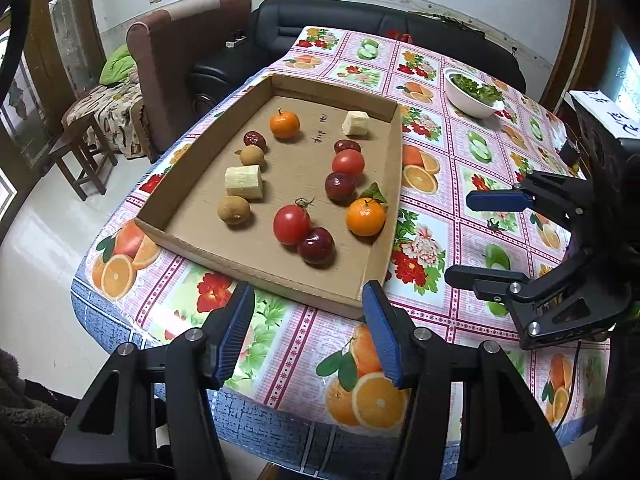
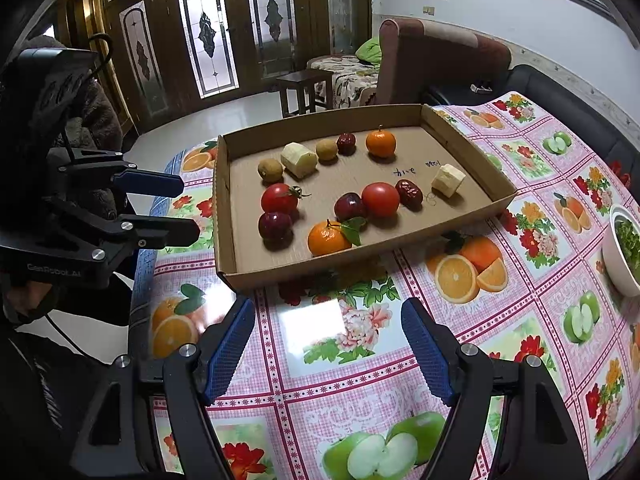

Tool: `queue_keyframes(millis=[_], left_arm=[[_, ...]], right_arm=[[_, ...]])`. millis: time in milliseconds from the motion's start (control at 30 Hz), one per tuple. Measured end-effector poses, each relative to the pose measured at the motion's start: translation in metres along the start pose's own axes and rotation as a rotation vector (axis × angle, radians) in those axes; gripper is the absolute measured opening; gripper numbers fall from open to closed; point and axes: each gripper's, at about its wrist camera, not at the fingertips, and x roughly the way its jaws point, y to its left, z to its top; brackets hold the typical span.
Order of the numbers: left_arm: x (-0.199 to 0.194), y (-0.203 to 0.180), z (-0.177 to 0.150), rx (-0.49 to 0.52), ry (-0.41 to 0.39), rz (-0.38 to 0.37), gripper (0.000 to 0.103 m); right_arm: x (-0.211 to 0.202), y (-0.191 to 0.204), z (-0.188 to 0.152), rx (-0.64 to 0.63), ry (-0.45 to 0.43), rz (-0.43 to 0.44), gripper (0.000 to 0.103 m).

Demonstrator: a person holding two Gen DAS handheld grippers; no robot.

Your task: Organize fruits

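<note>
A shallow cardboard tray (image 1: 394, 184) (image 2: 224, 208) lies on the table and holds fruit: two tangerines (image 1: 365, 216) (image 2: 329, 237), two tomatoes (image 1: 291, 224) (image 2: 279, 198), two dark plums (image 1: 316, 246) (image 2: 275, 225), two red dates (image 1: 347, 146) (image 2: 409, 192), two brown longans (image 1: 233, 209) (image 2: 270, 169) and two peeled banana pieces (image 1: 244, 182) (image 2: 299, 159). My left gripper (image 1: 308, 332) (image 2: 188, 208) is open and empty, just short of the tray's near edge. My right gripper (image 2: 328, 352) (image 1: 456, 236) is open and empty over the tablecloth, beside the tray.
A white bowl of greens (image 1: 472, 92) (image 2: 624, 252) stands on the fruit-print tablecloth (image 2: 520, 320) beyond the tray. A black sofa (image 1: 320, 20), a brown armchair (image 1: 176, 52) and a wooden stool (image 1: 80, 156) stand around the table.
</note>
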Motion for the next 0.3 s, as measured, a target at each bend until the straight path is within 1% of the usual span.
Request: queue_keyframes(millis=[133,233,300], left_arm=[[-0.0006,0.0010,0.0002,0.001,0.000,-0.006,0.055],[-0.0044,0.0027,-0.0004,-0.002,-0.032,0.007,0.055],[-0.0055,0.0028,-0.0002,0.003,-0.033,0.009,0.055]], right_arm=[[0.0017,0.0012,0.0022,0.000,0.001,0.001,0.077],[0.0043,0.0031,0.0042,-0.006,0.004,0.005,0.077],[0.0066,0.0044,0.0052,-0.007,0.008,0.008,0.077]])
